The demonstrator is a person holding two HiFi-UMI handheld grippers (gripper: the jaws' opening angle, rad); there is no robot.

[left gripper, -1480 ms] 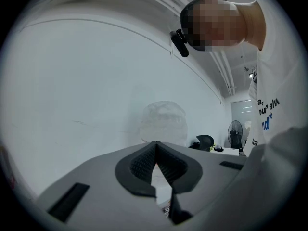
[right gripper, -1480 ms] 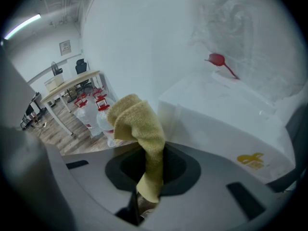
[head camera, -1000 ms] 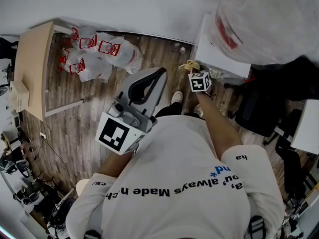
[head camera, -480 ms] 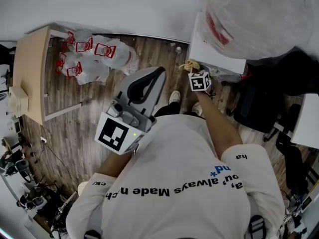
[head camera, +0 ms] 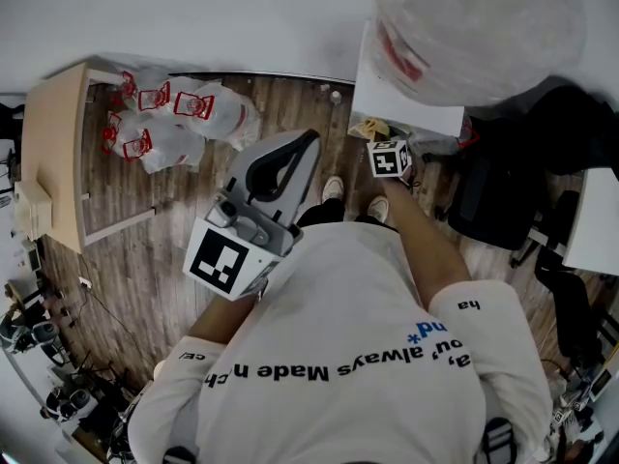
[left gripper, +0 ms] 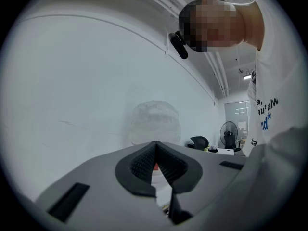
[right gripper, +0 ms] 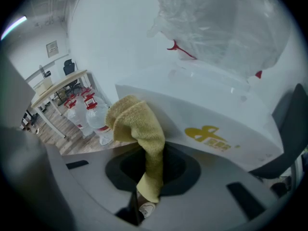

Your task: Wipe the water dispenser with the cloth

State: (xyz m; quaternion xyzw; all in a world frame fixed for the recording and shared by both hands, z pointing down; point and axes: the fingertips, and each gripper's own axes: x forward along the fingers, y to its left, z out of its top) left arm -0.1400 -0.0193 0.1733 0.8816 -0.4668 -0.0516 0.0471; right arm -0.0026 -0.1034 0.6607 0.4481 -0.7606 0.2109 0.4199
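The head view's top edge cuts off the bottle [head camera: 474, 27] on the water dispenser [head camera: 401, 95] (its red label is only a smear). The cloth [right gripper: 142, 129] loses its lower end between the jaws of my right gripper [right gripper: 151, 162].

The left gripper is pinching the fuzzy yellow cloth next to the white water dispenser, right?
Not quite. It is the right gripper that pinches the fuzzy yellow cloth next to the white water dispenser, as the right gripper view shows. The left gripper is shut with nothing in it.
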